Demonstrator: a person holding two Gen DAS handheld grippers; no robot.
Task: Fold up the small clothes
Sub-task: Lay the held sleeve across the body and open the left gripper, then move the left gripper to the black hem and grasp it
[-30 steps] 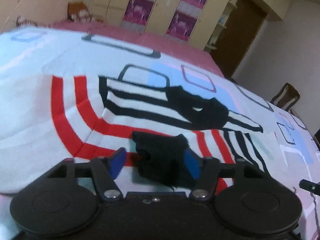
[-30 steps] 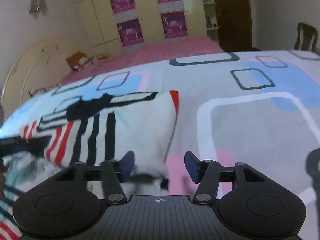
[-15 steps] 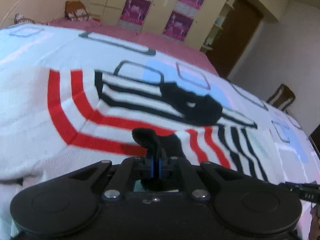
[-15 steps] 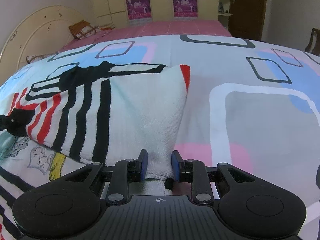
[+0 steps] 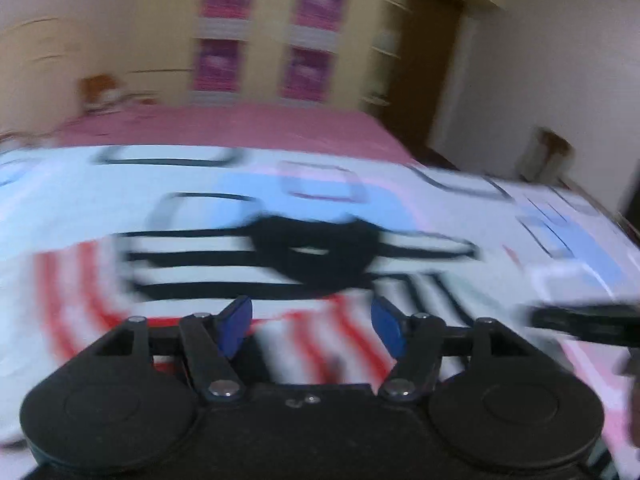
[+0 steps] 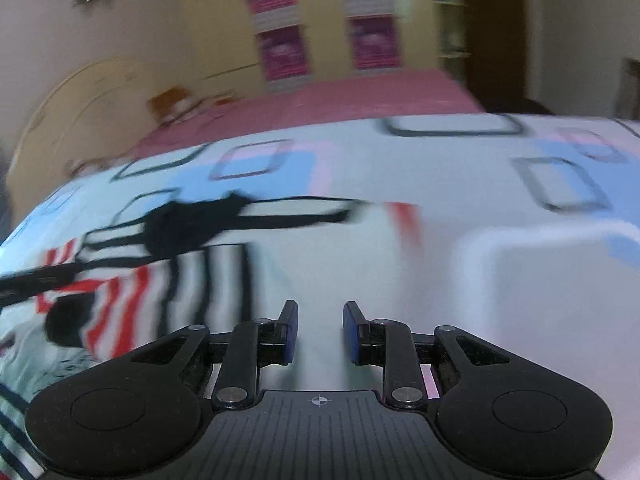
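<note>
A small white knit sweater (image 5: 192, 264) with red and black stripes and a black collar (image 5: 316, 248) lies on the bed. My left gripper (image 5: 310, 326) is open and empty just above its striped part. The sweater also shows in the right wrist view (image 6: 168, 292), left of centre, with its collar (image 6: 180, 224) farther back. My right gripper (image 6: 320, 332) is open with a narrow gap, empty, above the sweater's white part (image 6: 328, 272). Both views are blurred by motion.
The bed cover (image 6: 520, 280) is white with blue, pink and grey squares; a pink sheet (image 5: 240, 128) lies beyond it. Another printed garment (image 6: 36, 356) lies at the left. The other gripper (image 5: 584, 320) shows at the right. Wardrobes, a door and a chair stand behind.
Both grippers were shut on the sweater half a second ago, the left on a black cuff. Both have opened, let go and lifted away.
</note>
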